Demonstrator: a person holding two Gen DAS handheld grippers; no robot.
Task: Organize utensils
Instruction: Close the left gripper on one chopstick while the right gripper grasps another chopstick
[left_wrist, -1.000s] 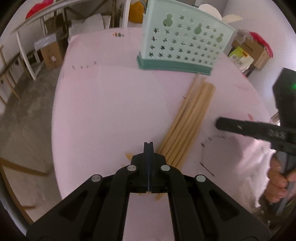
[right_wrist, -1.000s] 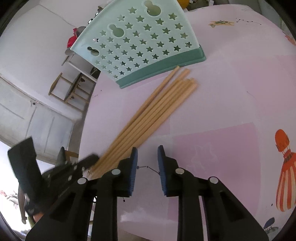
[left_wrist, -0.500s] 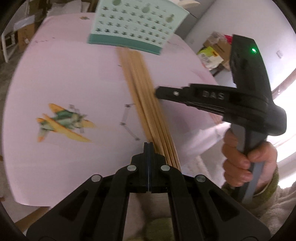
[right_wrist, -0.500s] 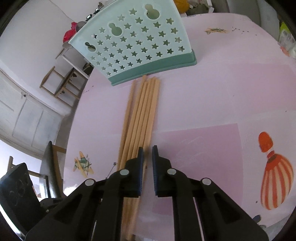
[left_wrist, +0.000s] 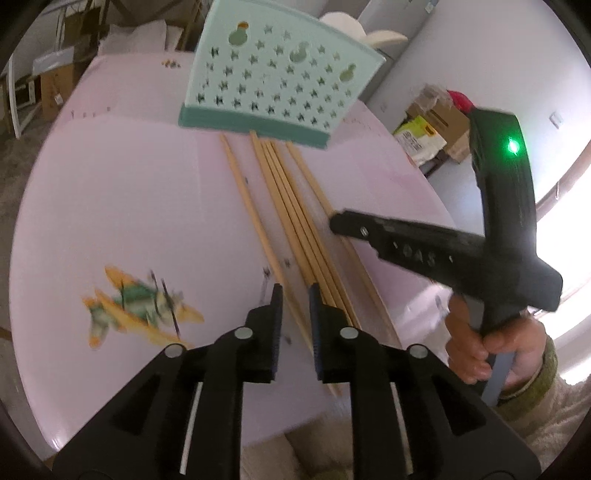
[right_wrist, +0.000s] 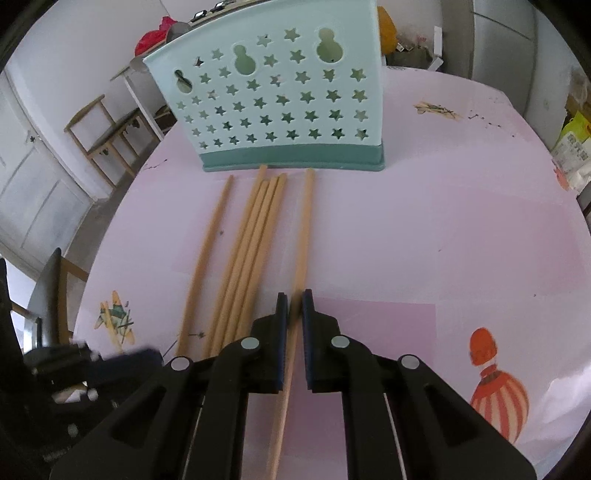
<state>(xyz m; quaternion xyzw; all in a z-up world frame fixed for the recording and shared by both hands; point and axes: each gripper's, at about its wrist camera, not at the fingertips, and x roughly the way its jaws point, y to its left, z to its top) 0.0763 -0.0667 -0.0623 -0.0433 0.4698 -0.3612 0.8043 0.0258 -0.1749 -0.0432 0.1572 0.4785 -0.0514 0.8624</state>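
The right claw (right_wrist: 292, 308) is closed on one long, pale wooden chopstick (right_wrist: 302, 236), the rightmost of the set; its jaws have just been closing, and the stick runs between the pads and forward toward the mint-green plastic utensil holder with star-shaped cut-outs (right_wrist: 277, 107), which stands upright on the pink round surface (right_wrist: 443, 221) directly ahead of both claws. The left claw (left_wrist: 295, 295) is open with a narrow gap; its jaws have just been opening, and a chopstick lies on the surface in line with that gap, not pressed by the pads. The remaining wooden chopsticks (left_wrist: 291, 218) lie side by side ahead of the left claw, their far tips just beside the holder's darker green base. A hand (left_wrist: 476, 347) grips the right tool's handle, right of the left claw.
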